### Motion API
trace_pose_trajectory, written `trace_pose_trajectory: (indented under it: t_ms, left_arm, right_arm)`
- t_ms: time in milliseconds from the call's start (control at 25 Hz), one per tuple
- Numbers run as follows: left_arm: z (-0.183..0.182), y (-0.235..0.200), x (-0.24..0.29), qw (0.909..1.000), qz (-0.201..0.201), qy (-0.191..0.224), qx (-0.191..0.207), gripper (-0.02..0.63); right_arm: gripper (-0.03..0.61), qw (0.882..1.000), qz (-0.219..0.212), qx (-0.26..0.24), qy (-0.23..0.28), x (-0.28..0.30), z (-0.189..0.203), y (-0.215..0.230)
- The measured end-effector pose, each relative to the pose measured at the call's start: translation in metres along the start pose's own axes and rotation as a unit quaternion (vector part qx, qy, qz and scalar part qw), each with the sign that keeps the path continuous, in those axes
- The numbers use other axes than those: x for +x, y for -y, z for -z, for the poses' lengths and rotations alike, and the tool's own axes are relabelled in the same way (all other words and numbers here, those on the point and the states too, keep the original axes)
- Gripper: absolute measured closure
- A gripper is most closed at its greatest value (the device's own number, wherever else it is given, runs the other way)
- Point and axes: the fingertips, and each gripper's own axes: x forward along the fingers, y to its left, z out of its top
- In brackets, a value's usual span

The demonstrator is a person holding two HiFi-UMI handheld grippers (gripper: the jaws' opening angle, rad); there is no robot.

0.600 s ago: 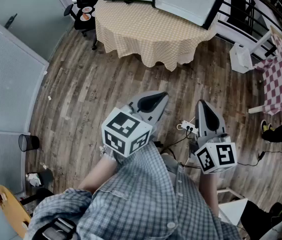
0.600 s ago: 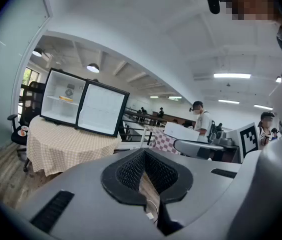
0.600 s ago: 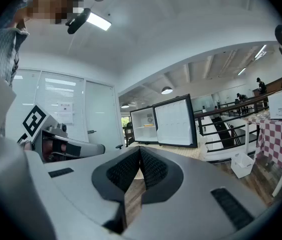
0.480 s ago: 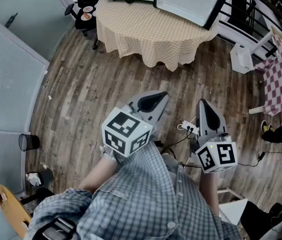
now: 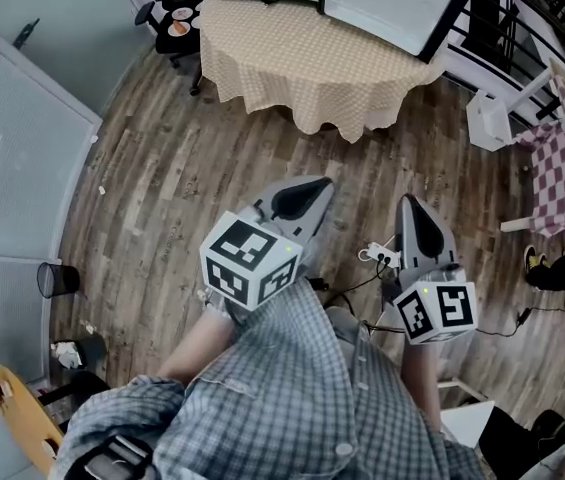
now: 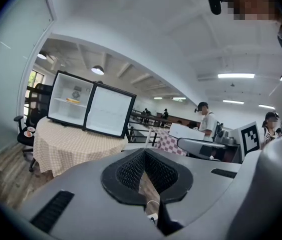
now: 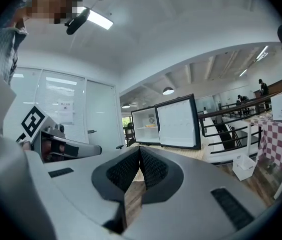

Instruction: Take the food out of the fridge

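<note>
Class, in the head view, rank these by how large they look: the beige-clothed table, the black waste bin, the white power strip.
1. Beige-clothed table, by far the largest.
2. Black waste bin.
3. White power strip, slimmer than the bin, though similar in length.

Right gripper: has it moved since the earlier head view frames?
No, not noticeably. The right gripper sits in the same spot just right of the white power strip on the floor, as before, with its jaws shut and empty.
</note>
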Motion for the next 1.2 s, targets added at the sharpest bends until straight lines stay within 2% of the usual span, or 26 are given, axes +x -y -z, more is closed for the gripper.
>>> trace_pose_trajectory:
  t_ms: [520,760,1200]
  left_arm:
    - [-0.002,-0.064,-0.043,0.9990,-0.044,0.011,0.004,0.607]
    - [0.001,-0.093,-0.077,0.9973,-0.069,0.022,-0.007,0.607]
    - [0.000,-0.118,-0.086,0.9942,-0.101,0.032,-0.019,0.607]
  right_arm:
    - [0.569,1.000,0.003,0.002,-0.006,0.037,0.013,-0.037]
    - [0.569,1.000,-0.012,-0.011,-0.010,0.059,0.013,-0.069]
    - [0.569,0.999,-0.035,-0.014,-0.029,0.089,0.016,-0.077]
